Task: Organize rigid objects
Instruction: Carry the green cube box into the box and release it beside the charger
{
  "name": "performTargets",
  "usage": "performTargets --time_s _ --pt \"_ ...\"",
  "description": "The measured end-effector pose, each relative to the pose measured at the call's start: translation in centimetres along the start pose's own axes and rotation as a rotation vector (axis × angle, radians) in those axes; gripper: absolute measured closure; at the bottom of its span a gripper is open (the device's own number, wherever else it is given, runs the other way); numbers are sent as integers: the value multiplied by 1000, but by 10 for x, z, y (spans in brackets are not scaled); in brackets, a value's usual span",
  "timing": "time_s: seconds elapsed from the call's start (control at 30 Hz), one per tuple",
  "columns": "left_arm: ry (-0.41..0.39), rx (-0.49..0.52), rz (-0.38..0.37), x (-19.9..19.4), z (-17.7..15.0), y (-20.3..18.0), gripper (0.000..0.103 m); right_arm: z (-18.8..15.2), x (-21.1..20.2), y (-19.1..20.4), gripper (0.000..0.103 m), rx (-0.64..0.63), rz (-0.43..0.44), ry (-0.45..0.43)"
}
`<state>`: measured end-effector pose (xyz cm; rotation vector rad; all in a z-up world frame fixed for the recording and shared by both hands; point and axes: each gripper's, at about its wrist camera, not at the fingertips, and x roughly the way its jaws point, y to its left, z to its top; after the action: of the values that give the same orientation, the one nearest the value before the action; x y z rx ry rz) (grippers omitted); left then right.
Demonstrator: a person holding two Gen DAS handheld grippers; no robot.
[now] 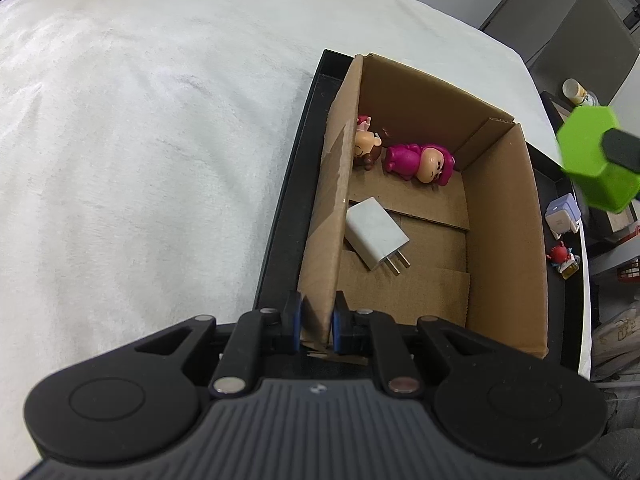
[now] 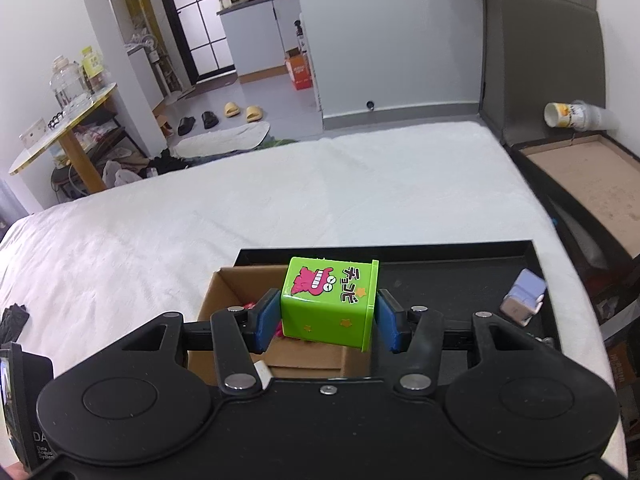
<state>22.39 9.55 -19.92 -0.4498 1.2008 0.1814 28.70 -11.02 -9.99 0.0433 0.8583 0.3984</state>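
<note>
My right gripper (image 2: 328, 322) clamps the green box (image 2: 330, 304); the cardboard box (image 2: 224, 292) lies just below-left, its wall pinched by my left gripper (image 1: 316, 320).

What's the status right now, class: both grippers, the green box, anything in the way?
Left gripper shut on cardboard box wall. Right gripper holding green box above the cardboard box. White charger, two figurines already inside; nothing blocking.
</note>
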Motion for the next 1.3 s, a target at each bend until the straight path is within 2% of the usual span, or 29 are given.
performTargets --time_s 0.6,0.87,1.13,1.3 --pt "-3 -16 -15 1 -1 3 89 -5 50 33 53 -49 71 148" --pt "-5 -13 -8 0 -1 1 89 -19 73 35 53 -67 54 230" --pt "1 -14 -13 1 0 3 89 -27 94 33 53 -9 41 307" --pt "13 -15 -15 2 1 2 89 -23 88 28 51 19 66 303"
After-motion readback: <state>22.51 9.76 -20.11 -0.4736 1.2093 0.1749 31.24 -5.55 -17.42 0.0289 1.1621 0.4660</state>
